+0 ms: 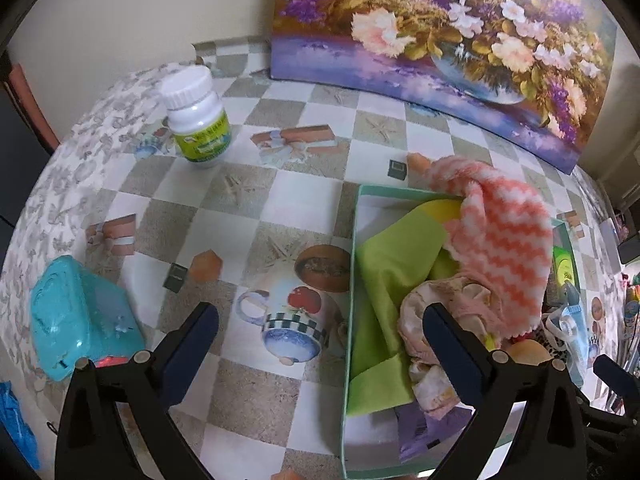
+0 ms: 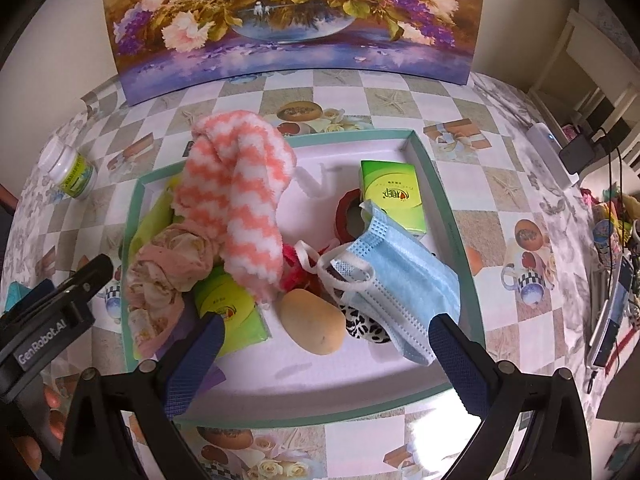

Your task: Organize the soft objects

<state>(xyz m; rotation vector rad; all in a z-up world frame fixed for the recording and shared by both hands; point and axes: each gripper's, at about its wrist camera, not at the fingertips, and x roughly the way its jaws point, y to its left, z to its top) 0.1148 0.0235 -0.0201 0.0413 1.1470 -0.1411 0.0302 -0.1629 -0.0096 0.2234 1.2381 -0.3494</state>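
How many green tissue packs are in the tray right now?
2: one tissue pack at the tray's far right, another near-left, partly under the striped cloth. More may be hidden.

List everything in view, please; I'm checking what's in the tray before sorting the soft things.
tray: one, teal-rimmed, on table
striped cloth: one, pink-white, over tray's left side
floral cloth: one, pinkish, tray left
face mask: one, blue, tray right
tissue packs: two, green, in tray
sponge: one, tan, tray front
bottle: one, white, on table
left gripper: open
right gripper: open
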